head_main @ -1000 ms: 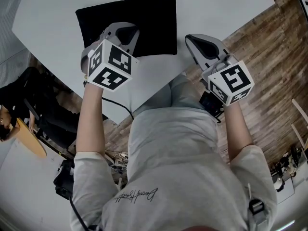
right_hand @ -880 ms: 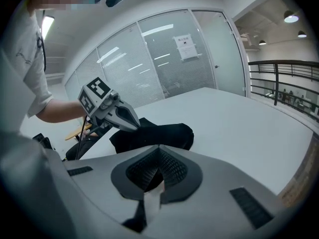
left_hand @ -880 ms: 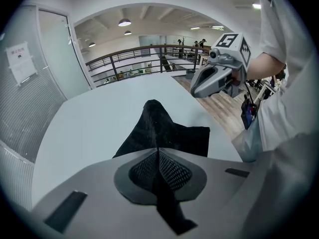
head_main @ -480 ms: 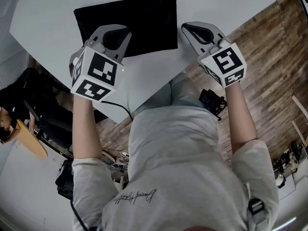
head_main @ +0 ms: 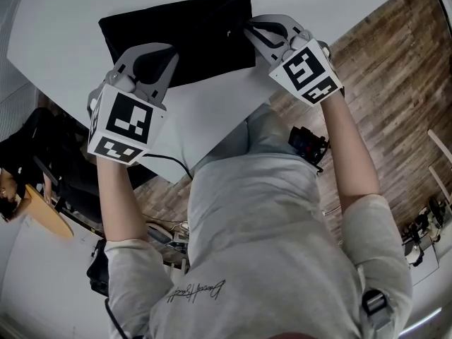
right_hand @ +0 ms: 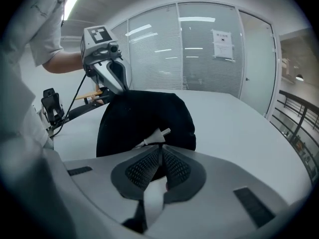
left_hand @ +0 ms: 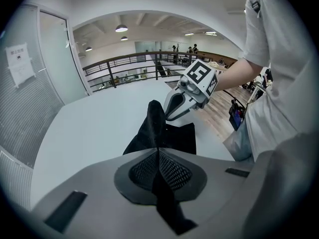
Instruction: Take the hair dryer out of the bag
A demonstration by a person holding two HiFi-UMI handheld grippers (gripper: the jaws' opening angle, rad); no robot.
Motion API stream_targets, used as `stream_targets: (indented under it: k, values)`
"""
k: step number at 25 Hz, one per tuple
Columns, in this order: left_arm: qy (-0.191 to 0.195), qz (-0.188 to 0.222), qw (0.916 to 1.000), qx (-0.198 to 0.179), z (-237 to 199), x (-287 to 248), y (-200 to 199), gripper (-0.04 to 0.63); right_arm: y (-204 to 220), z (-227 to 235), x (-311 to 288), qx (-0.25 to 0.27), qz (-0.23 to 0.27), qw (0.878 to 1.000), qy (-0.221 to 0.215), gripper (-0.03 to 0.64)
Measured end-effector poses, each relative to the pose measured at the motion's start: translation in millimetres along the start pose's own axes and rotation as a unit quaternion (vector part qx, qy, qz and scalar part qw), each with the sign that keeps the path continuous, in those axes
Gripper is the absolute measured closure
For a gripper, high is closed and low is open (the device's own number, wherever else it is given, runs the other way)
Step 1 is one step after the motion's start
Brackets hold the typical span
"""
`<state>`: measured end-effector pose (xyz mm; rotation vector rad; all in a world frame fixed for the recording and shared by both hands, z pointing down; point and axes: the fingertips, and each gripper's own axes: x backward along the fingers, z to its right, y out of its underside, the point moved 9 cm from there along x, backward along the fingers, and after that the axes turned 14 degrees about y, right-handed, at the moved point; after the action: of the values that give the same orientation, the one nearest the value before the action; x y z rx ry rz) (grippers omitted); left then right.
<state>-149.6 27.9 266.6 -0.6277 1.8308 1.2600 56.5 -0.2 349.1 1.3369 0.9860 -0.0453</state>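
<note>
A black fabric bag [head_main: 183, 34] lies on the white table [head_main: 63, 20]. My left gripper [head_main: 168, 50] is at the bag's near edge. It is shut on a fold of the black fabric [left_hand: 149, 128] and holds it up in a peak. My right gripper [head_main: 248, 27] is shut at the bag's right end. In the right gripper view a white plug [right_hand: 158, 133] sticks out of the bag [right_hand: 144, 113] just beyond the closed tips [right_hand: 160, 148]. Whether they touch the plug I cannot tell. The rest of the hair dryer is hidden inside the bag.
The table's near edge runs just below the grippers, with wooden floor [head_main: 395, 62] to the right. Dark chairs and gear [head_main: 42, 154] stand at the left, beside the table. A black cable [head_main: 169, 157] hangs off the table's front. The person's torso fills the lower head view.
My right gripper has swung from the table's front corner in to the bag's right end, and it has rolled. My left gripper has kept its hold on the fabric and risen a little.
</note>
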Motion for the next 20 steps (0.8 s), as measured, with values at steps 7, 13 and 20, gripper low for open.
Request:
stream_targets:
  k: [7,13,20]
  values:
    - [0.000,0.010,0.9999,0.009,-2,4,1,0.575,5,-12,-12,0.112,-0.005,0.994,-0.011,0.475]
    - [-0.001,0.011,0.9999,0.009,-4,3,0,0.575,-2,-23,-8,0.157,0.013,0.987,-0.019,0.380]
    - [-0.001,0.013,0.9999,0.008,-2,4,0,0.575,-12,-31,7,0.183,0.036,0.982,-0.021,0.350]
